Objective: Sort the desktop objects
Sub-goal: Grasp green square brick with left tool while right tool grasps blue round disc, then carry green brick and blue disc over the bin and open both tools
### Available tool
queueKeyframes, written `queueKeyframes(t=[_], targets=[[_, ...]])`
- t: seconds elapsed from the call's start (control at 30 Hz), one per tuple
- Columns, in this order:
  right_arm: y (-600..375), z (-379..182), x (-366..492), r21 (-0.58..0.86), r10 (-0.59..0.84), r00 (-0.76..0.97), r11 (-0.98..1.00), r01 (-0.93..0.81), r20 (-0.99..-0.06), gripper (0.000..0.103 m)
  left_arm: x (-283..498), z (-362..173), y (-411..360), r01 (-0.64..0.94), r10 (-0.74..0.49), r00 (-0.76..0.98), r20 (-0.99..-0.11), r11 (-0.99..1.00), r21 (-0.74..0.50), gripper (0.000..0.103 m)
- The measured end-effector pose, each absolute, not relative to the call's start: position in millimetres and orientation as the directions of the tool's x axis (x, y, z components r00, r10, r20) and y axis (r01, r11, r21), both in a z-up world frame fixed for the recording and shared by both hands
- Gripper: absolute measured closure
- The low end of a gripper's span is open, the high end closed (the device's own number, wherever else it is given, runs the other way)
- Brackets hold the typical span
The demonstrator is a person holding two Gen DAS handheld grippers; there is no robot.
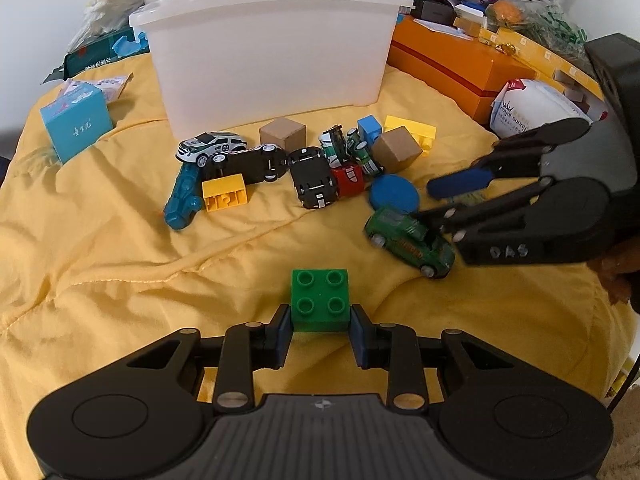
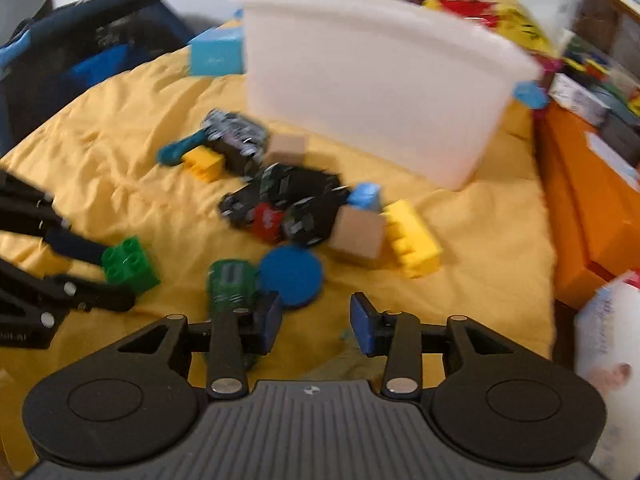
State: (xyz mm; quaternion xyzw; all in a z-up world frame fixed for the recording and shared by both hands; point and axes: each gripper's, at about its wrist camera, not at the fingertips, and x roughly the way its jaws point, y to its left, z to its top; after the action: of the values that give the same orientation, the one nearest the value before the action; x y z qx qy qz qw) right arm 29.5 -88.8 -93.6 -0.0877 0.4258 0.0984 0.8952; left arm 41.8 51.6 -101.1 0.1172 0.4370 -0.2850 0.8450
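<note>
While your left tongs (image 1: pixel 321 326) clamp the green brick (image 1: pixel 319 299), lift it clear over the white bin (image 1: pixel 268 48) rim; keep the wide-open right tongs (image 2: pixel 316 320) off the green toy car (image 2: pixel 231 285)

My left gripper (image 1: pixel 320 330) is closed, both pads pressed against the sides of the green brick (image 1: pixel 319 300) between them. My right gripper (image 2: pixel 315 322) hangs low with its jaws spread apart, nothing between its fingertips.

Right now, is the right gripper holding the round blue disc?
No, the right gripper is open and empty; the round blue disc lies on the yellow cloth ahead of its fingertips.
</note>
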Motion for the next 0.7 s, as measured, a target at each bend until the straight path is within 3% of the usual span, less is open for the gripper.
queueKeyframes(t=[0.1,0.17,0.3,0.33,0.53,0.7], targets=[[-84.0,-94.3,33.3,-0.060,0.109,0.627,0.968,-0.242,-0.771,0.057,42.8,-101.4,52.4,0.579,-0.377,0.457,-0.806,0.814,-0.053,0.069],[-83.9,-95.0,39.4,-0.061,0.095,0.639,0.974,-0.218,-0.763,0.047,43.7,-101.2,51.6,0.577,-0.374,0.463,-0.804,0.815,-0.047,0.069],[-87.0,-96.9,46.1,-0.027,0.113,0.630,0.978,-0.209,-0.768,0.054,46.5,-102.6,49.8,0.580,-0.378,0.468,-0.799,0.813,-0.046,0.069],[-86.7,-97.1,45.1,-0.020,0.123,0.630,0.976,-0.215,-0.767,0.061,46.8,-102.8,49.8,0.579,-0.380,0.468,-0.798,0.814,-0.048,0.069],[-91.1,-84.5,36.1,-0.016,0.109,0.646,0.983,-0.185,-0.756,0.061,48.6,-81.5,55.9,0.564,-0.398,0.506,-0.765,0.824,-0.055,0.069],[-110.1,-51.1,33.8,-0.001,0.094,0.706,0.991,-0.134,-0.702,0.061,61.8,-32.2,59.5,0.551,-0.431,0.600,-0.674,0.833,-0.042,0.069]])
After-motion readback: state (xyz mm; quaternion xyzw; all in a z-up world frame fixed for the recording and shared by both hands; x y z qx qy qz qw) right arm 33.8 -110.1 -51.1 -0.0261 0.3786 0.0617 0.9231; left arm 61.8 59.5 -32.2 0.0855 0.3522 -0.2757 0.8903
